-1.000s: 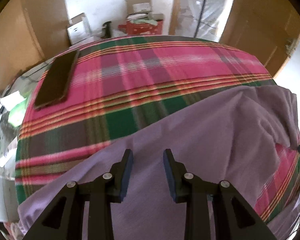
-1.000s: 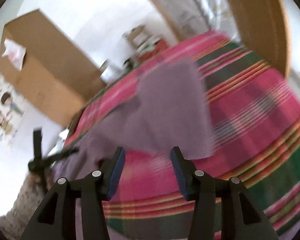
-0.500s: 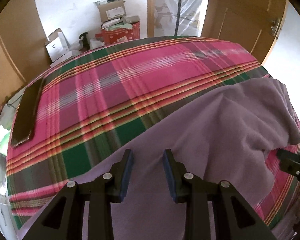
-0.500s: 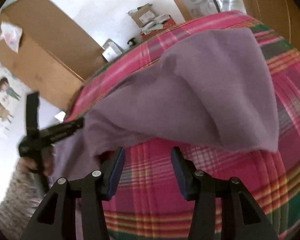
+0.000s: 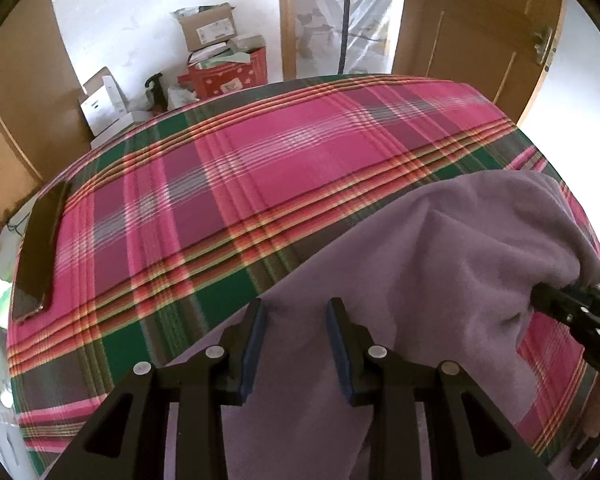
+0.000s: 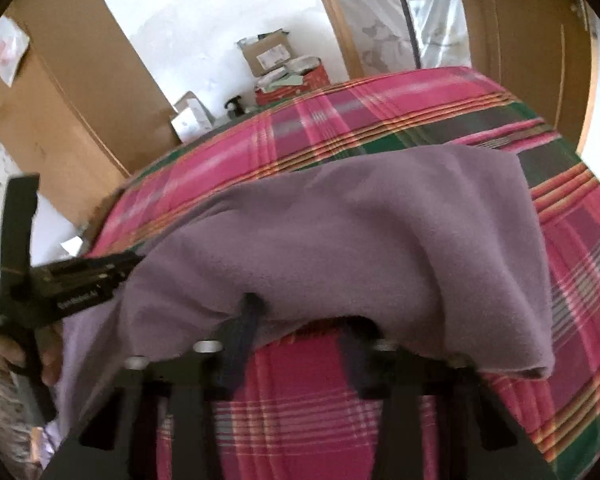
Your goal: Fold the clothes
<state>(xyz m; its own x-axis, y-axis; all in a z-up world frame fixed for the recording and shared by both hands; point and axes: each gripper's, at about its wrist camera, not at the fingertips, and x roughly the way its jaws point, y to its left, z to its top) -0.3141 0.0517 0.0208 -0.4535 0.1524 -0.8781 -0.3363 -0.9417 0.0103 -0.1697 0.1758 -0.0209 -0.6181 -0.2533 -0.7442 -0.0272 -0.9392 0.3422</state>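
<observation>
From my left wrist camera, my left gripper (image 5: 296, 316) hovers over the purple garment (image 5: 440, 264), which lies on the pink-and-green plaid blanket (image 5: 260, 168). Its jaws are closing with purple cloth lying between them, though the blue pads do not yet press on it. A dark phone (image 5: 38, 250) rests near the blanket's left edge. At the far right my right gripper (image 5: 540, 300) meets the garment's bunched edge.

From my right wrist camera, blurred, my right gripper (image 6: 300, 328) has its jaws closing at the garment's (image 6: 340, 240) lower hem; one finger (image 6: 248, 320) sits against the cloth, but I cannot tell whether it is pinched. My left gripper (image 6: 128, 264) reaches into the cloth at the left.
</observation>
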